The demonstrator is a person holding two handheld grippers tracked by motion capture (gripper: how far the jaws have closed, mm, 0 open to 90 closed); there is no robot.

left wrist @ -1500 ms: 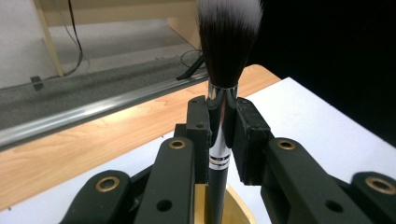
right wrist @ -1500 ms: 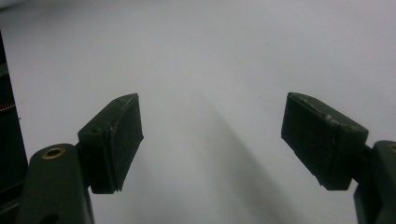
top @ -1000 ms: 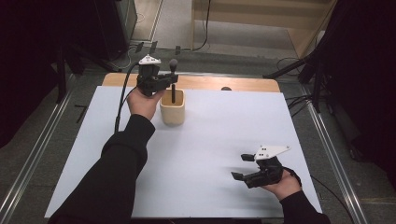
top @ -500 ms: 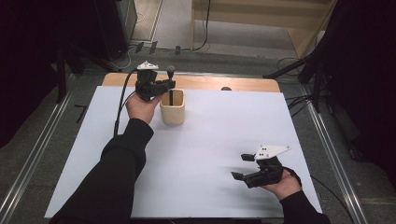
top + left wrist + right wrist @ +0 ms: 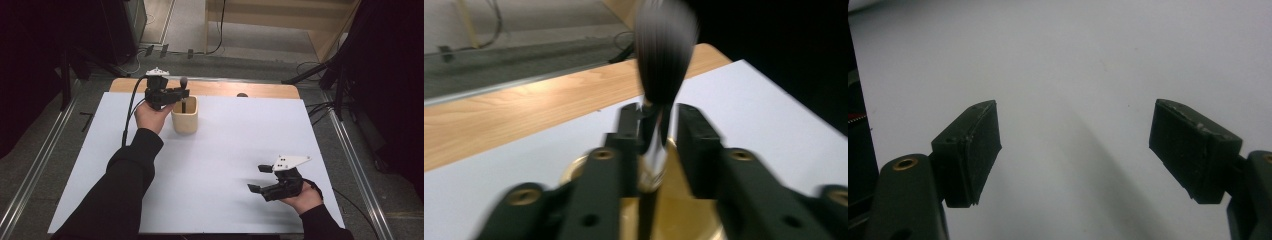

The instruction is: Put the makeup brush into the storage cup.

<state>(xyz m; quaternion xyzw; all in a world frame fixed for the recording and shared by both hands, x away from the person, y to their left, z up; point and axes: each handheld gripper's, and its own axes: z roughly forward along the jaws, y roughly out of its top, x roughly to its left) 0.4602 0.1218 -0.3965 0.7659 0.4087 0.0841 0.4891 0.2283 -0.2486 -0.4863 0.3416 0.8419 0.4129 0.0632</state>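
Note:
A dark-bristled brush stands upright in a pale wooden cup near the table's far edge. My left gripper reaches level across the cup's mouth. In the left gripper view the brush rises between my jaws, its silver ferrule in the gap of the left gripper. The jaws have just been opening and the right pad stands off the handle. The cup's rim lies just below. My right gripper rests low at the near right, open over the bare white sheet, with nothing between the jaws of the right gripper.
A white sheet covers most of the wooden table, whose far strip shows bare. Metal rails run along both sides on the floor. Cables and dark stands lie beyond the far edge.
The brush has sunk lower into the cup, and the left jaws have parted from its handle. The right hand has kept still.

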